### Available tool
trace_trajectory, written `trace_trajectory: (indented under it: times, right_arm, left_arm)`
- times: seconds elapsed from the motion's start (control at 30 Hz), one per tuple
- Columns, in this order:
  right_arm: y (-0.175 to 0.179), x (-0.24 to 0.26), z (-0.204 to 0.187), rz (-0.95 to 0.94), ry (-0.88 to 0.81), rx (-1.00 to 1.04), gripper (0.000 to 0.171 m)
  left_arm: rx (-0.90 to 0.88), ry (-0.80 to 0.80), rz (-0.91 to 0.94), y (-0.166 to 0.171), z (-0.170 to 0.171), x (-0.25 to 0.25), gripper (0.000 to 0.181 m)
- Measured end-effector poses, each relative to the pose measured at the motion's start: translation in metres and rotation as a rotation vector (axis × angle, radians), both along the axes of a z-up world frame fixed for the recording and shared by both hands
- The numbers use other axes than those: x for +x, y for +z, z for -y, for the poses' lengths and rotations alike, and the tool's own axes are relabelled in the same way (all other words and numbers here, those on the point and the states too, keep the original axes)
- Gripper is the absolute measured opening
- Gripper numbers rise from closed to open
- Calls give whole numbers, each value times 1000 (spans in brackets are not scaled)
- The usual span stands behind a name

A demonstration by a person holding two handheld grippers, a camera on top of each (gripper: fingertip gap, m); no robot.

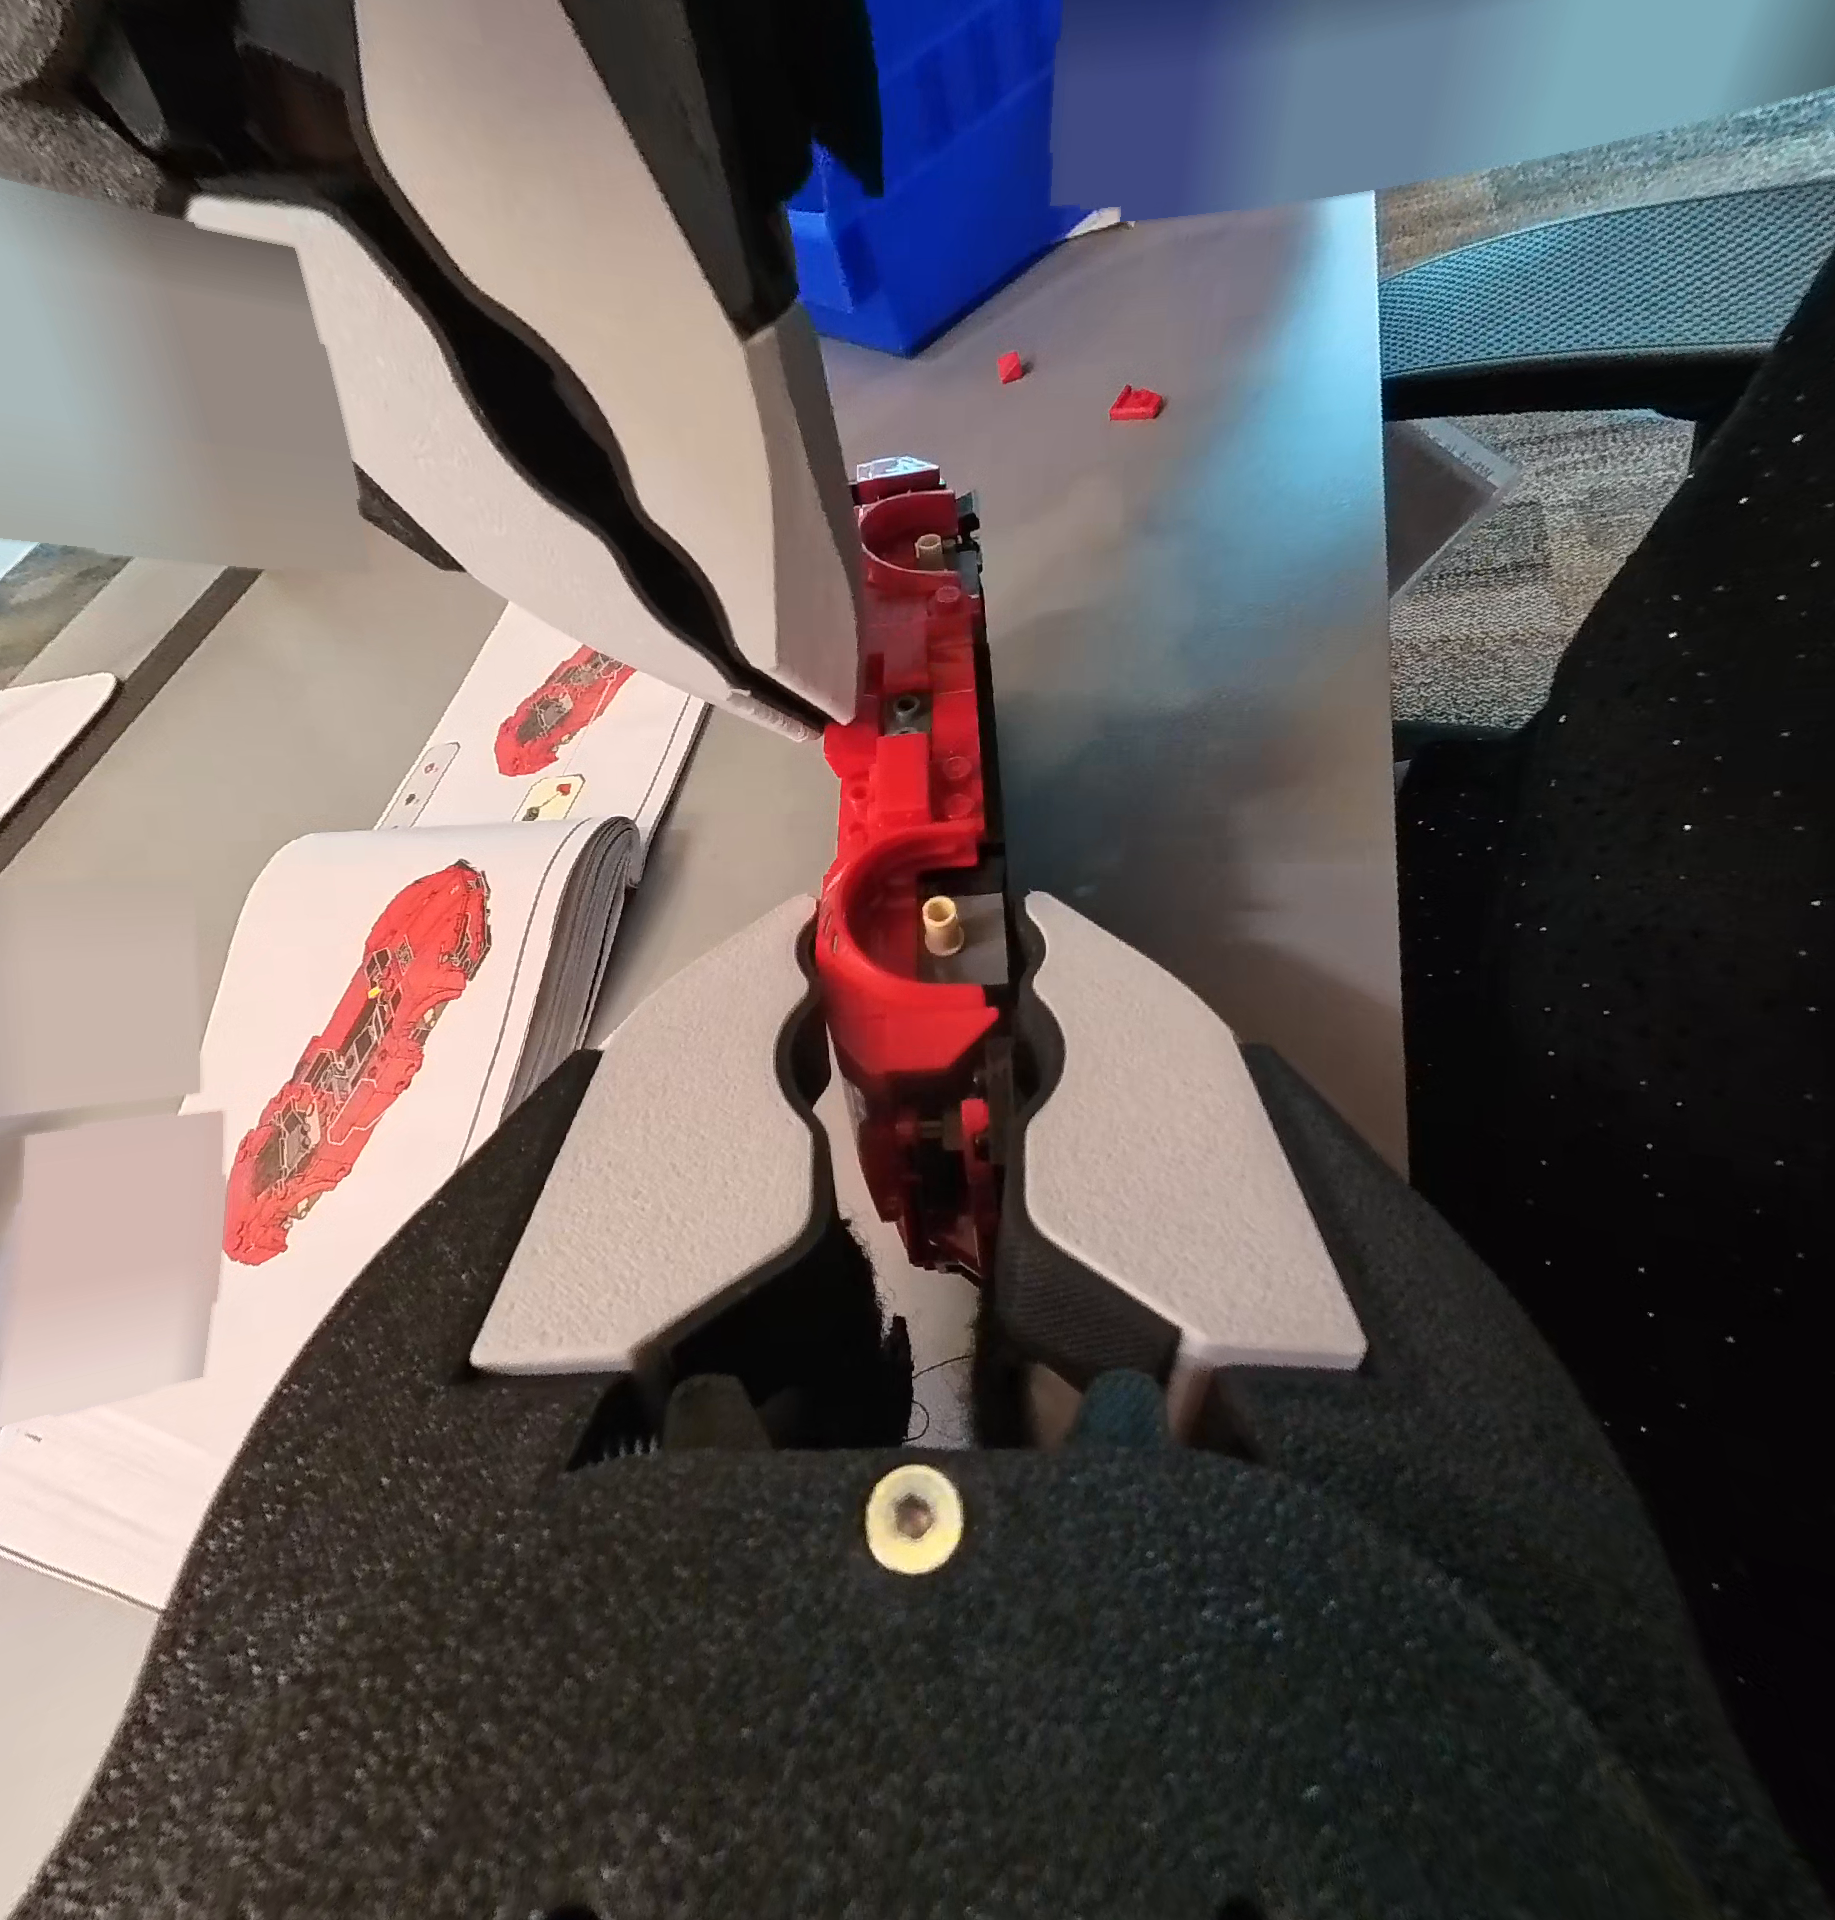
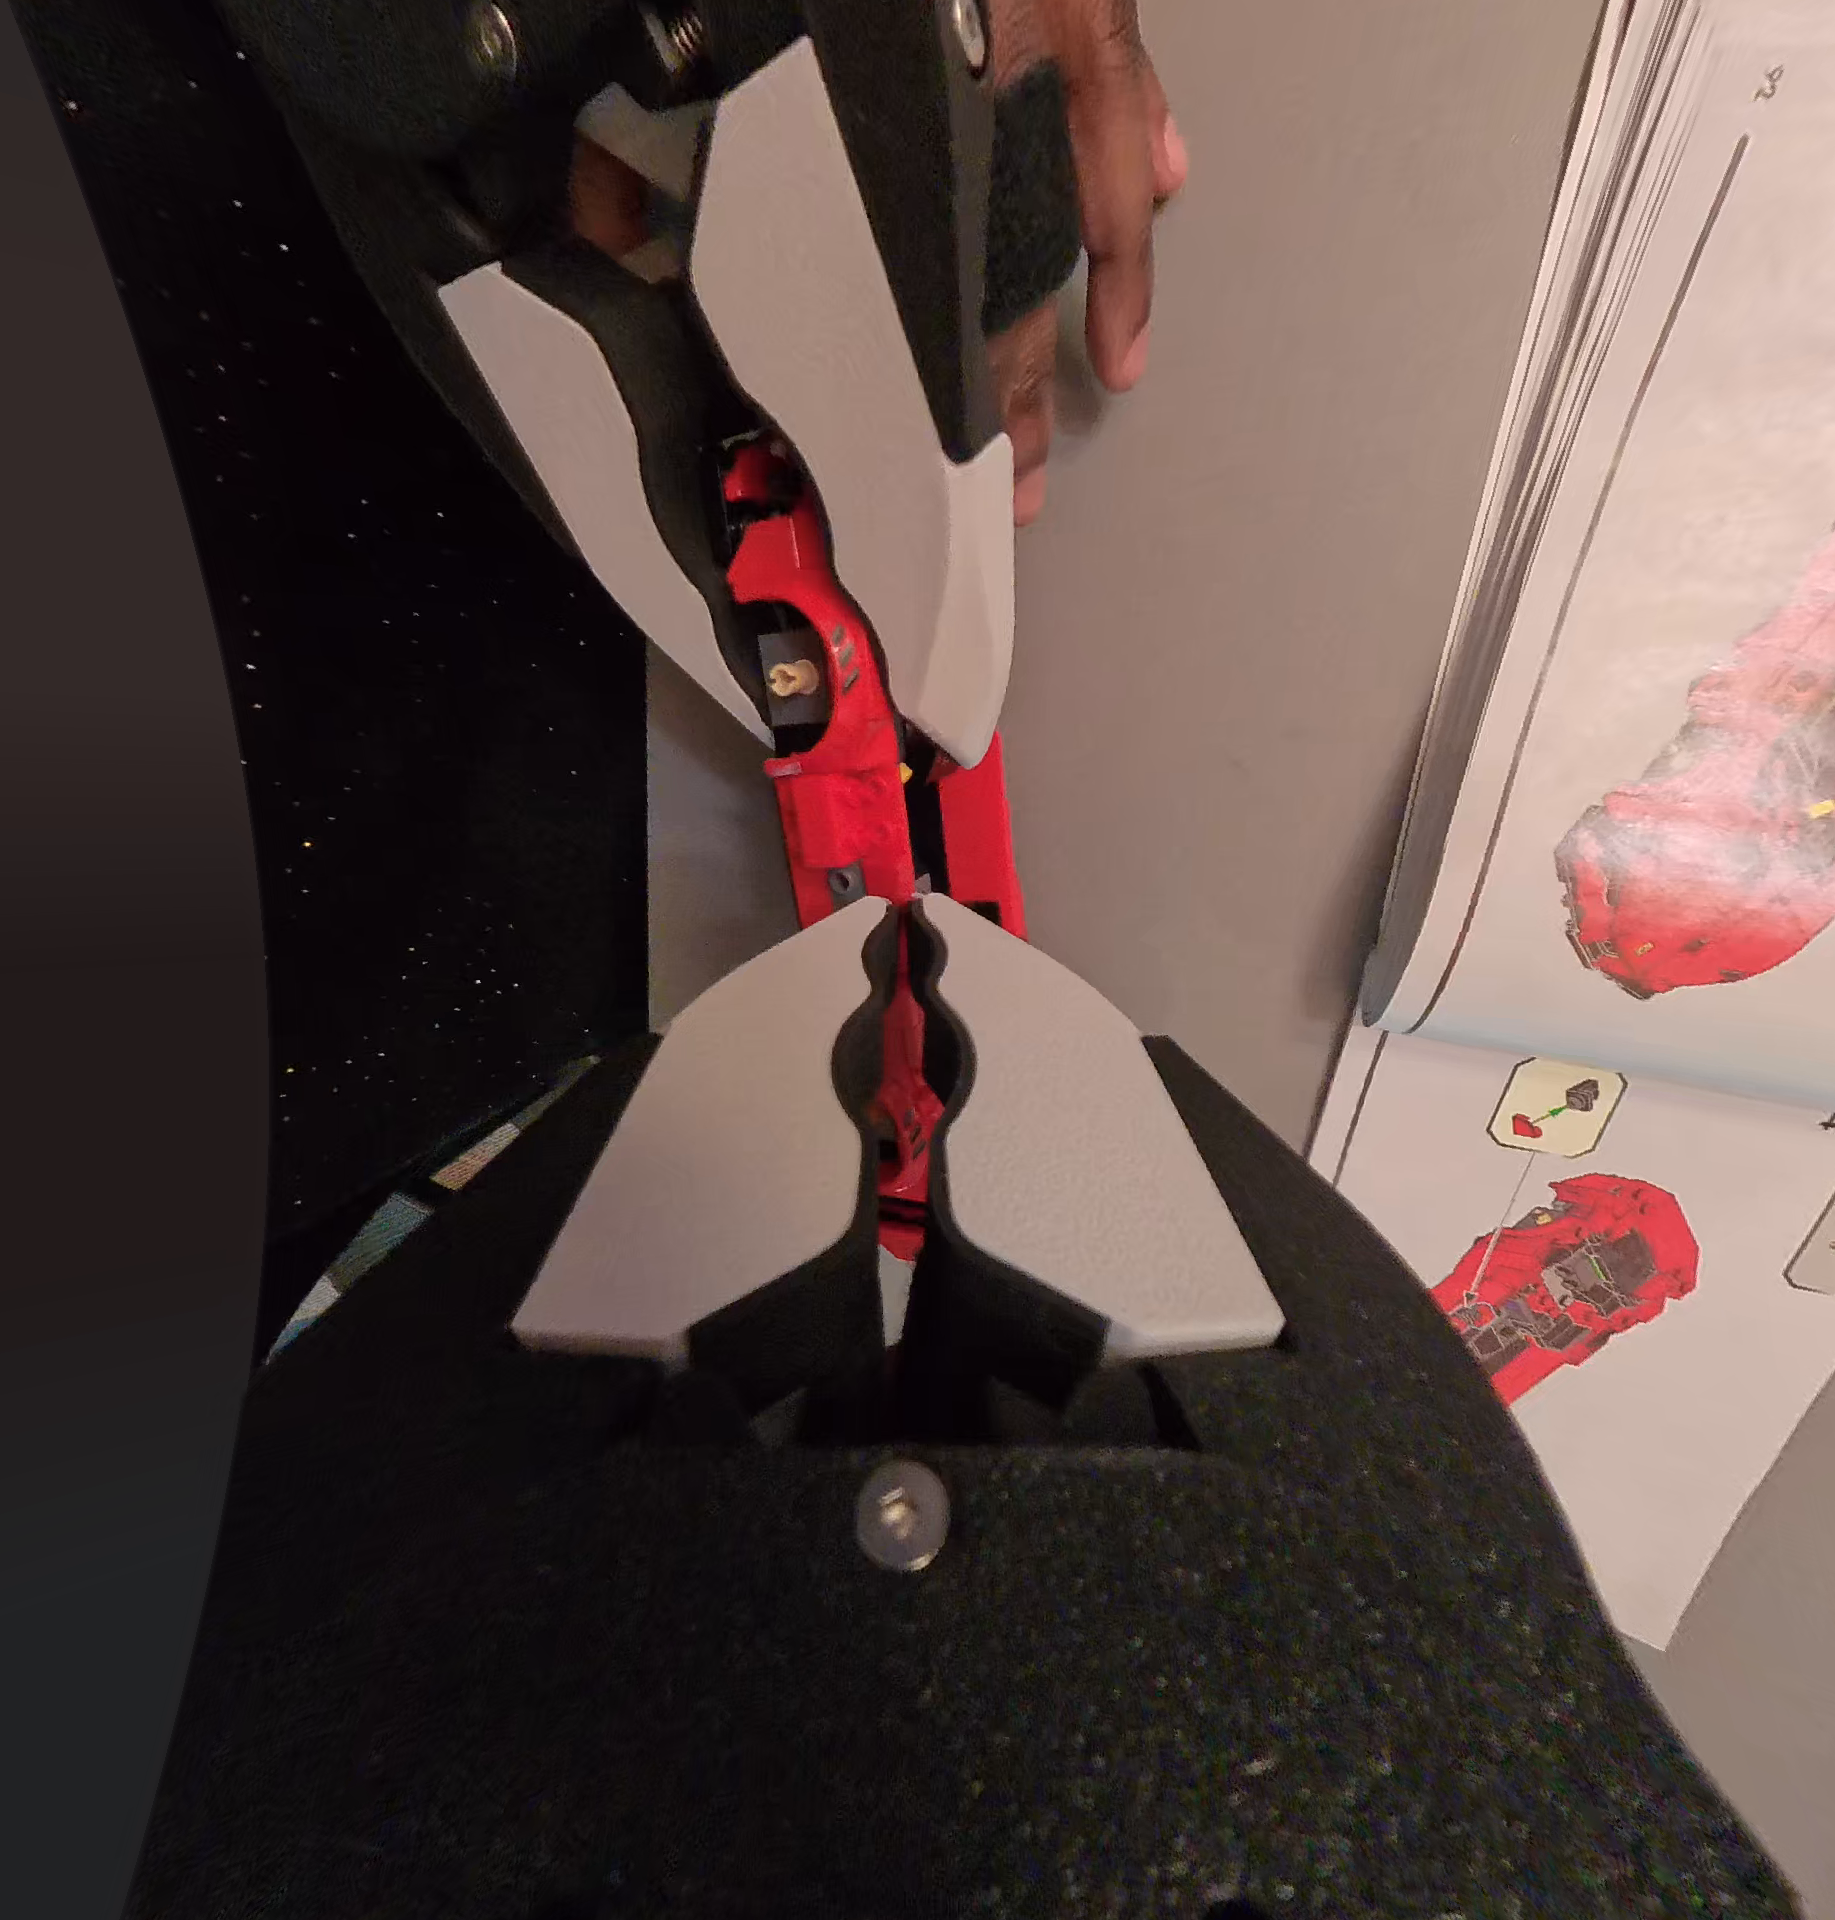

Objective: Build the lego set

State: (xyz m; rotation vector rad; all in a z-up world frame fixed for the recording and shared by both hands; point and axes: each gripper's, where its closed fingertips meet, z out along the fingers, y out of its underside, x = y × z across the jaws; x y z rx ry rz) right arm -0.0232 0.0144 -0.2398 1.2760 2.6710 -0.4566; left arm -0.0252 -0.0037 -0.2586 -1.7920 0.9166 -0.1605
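Left gripper (image 1: 918,935) was clamped on one end of the red lego car body (image 1: 918,790), jaws spanning its width at a wheel arch with a tan axle pin (image 1: 941,923). The car was held off the grey table (image 1: 1204,623), turned on its side, long axis running straight away from the left gripper.

Right gripper (image 2: 900,909) looked closed or almost closed, tips pinched at the car's mid-body (image 2: 871,831); whether a small piece sat between them could not be told. It came in from the side, across the long axis.

Instruction booklet (image 1: 373,1039) lay open beside it. Two loose red pieces (image 1: 1134,403) and a blue bin (image 1: 934,229) sat beyond.
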Motion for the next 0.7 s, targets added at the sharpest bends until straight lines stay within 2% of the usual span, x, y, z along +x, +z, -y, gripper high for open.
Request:
trace_trajectory:
  times: [0.27, 0.7]
  right_arm:
    - [0, 0, -1, -21, 29, 80, 2]
    - [-2, 0, 0, -28, 42, 88, 4]
  left_arm:
    - [-2, 1, 0, 0, 0, -1, 32]
    - [-6, 4, 5, 0, 0, 0, 31]
